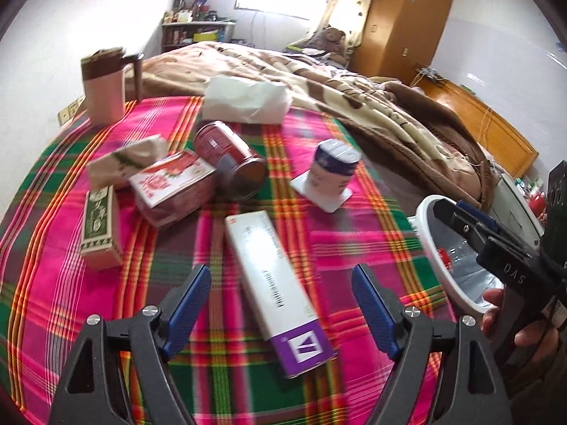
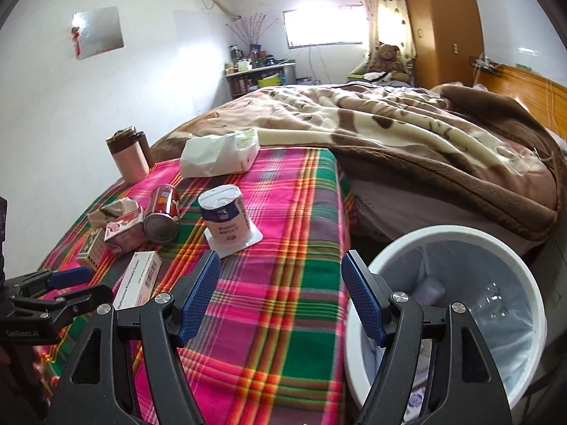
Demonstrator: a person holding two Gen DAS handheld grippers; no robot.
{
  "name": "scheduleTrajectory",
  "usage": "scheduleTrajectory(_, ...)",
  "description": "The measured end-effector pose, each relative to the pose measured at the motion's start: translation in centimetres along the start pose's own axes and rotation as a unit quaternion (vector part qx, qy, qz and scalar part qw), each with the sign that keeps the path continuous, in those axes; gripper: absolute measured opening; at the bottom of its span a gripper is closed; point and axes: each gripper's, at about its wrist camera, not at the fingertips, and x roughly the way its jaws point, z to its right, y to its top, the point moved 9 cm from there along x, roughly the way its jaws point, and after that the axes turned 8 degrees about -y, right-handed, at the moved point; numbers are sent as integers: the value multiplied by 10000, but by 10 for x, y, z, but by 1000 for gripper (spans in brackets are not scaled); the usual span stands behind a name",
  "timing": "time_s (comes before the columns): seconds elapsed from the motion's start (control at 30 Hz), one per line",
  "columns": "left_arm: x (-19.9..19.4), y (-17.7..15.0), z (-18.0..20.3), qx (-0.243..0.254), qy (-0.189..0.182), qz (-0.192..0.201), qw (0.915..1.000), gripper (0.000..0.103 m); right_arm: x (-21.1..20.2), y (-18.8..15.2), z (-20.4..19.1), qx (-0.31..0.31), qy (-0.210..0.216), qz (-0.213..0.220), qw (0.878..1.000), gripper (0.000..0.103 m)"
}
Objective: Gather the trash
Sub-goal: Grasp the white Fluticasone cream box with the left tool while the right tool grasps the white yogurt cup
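Observation:
My left gripper is open low over the plaid cloth, and a long white and purple box lies between its fingers, untouched by the pads. Beyond the box lie a red can on its side, an upturned white and blue cup, a red and white carton and a green box. My right gripper is open and empty above the cloth's edge, just left of the white lined bin. The cup stands ahead of it to the left.
A pink jug and a white paper bag stand at the cloth's far end. A brown blanket covers the bed behind. The bin holds a clear plastic bottle. A hand holds the right gripper.

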Motion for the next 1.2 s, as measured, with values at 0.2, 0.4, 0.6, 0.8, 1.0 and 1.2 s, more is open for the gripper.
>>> scheduleTrajectory(0.2, 9, -12, -13, -263, 0, -164, 9995, 86, 15, 2, -15, -143, 170, -114, 9997, 73)
scheduleTrajectory(0.4, 21, -23, -11, -333, -80, -361, 9988, 85, 35, 3, -30, -219, 328, -298, 9988, 73)
scheduleTrajectory(0.6, 28, -27, -11, -335, -104, -360, 9987, 84, 50, 5, -40, -349, 354, -365, 9981, 73)
scheduleTrajectory(0.8, 31, -23, -14, -188, 46, -390, 9990, 78, 63, 7, -46, -458, 353, -477, 9972, 73)
scheduleTrajectory(1.0, 32, -19, -23, -129, 235, -396, 9989, 73, 73, 9, -52, -581, 382, -555, 9960, 73)
scheduleTrajectory(1.2, 33, -15, -32, -123, 475, -395, 9980, 72, 83, 12, -59, -787, 317, -611, 9945, 73)
